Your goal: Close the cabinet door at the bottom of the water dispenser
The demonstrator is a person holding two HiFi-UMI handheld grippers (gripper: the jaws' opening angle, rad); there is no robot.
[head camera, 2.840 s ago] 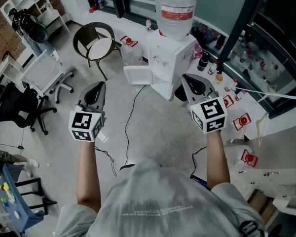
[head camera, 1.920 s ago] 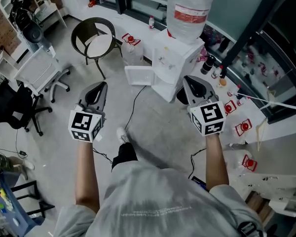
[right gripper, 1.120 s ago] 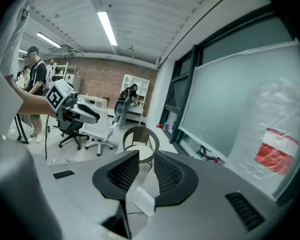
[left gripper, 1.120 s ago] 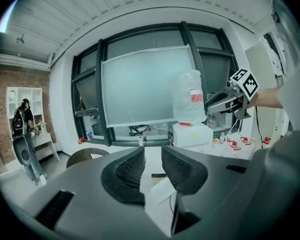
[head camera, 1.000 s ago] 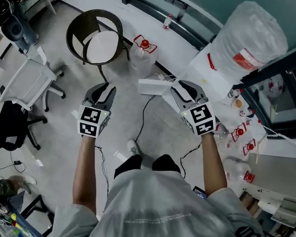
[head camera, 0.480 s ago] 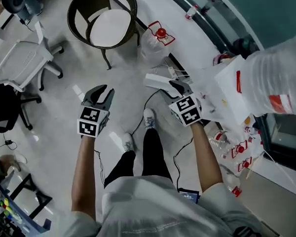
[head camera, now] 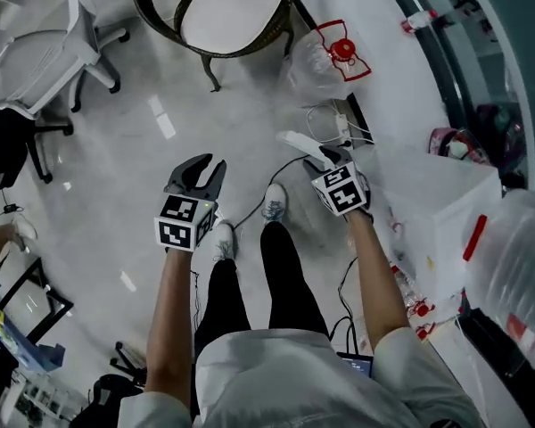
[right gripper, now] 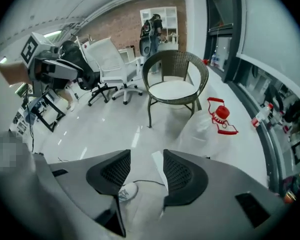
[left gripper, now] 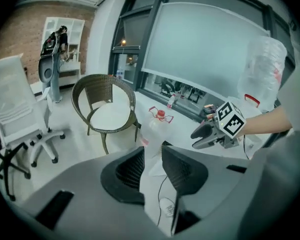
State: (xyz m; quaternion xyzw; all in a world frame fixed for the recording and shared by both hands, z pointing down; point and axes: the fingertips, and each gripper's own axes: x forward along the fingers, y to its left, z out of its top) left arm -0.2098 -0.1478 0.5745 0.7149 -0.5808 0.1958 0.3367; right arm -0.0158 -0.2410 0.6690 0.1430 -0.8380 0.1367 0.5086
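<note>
The white water dispenser stands at the right with its clear bottle on top. Its white cabinet door juts out to the left, low near the floor. My right gripper is right at that door's free edge. Its jaws have just been opening, and the door's edge shows in the gap without the pads pressing on it. My left gripper hangs over bare floor, well left of the door, open and empty. The left gripper view shows my left gripper and the right one.
A wicker chair stands beyond the grippers, with a clear jug with a red cap beside it. A black cable runs over the floor by the person's shoes. White office chair stands at the left.
Both grippers have dropped toward the floor as the head view tipped further down. The right gripper has closed in on the door's edge and its jaws have spread wider.
</note>
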